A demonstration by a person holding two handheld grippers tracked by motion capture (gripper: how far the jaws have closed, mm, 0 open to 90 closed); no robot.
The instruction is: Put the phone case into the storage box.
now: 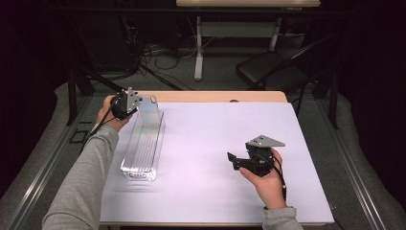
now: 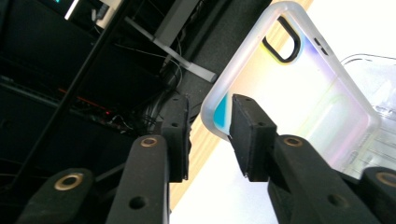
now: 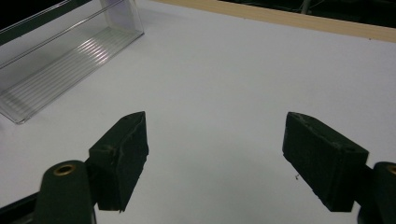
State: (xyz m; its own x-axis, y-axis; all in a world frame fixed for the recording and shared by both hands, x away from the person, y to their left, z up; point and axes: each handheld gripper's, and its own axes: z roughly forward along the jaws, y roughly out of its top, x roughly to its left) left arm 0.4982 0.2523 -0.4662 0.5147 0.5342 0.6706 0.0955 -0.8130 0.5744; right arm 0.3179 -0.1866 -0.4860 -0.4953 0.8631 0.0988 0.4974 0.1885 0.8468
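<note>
Here, the clear phone case [image 2: 299,88] stands upright at the 12 o'clock end of the transparent tray [image 1: 143,148]. The left gripper [image 1: 136,103] pinches its edge. The right gripper [image 1: 234,160], jaws spread, holds nothing at 4 o'clock.

There are two grippers: the left gripper [image 1: 139,103] at the upper left of the high view and the right gripper [image 1: 231,160] at the lower right. There is one phone case [image 2: 299,88], see-through with a dark-rimmed camera hole, at the upper right of the left gripper view. One clear plastic tray [image 1: 142,148] lies left of centre on one white table [image 1: 225,143]. One black chair [image 1: 268,69] stands at the upper right, behind the table.
</note>
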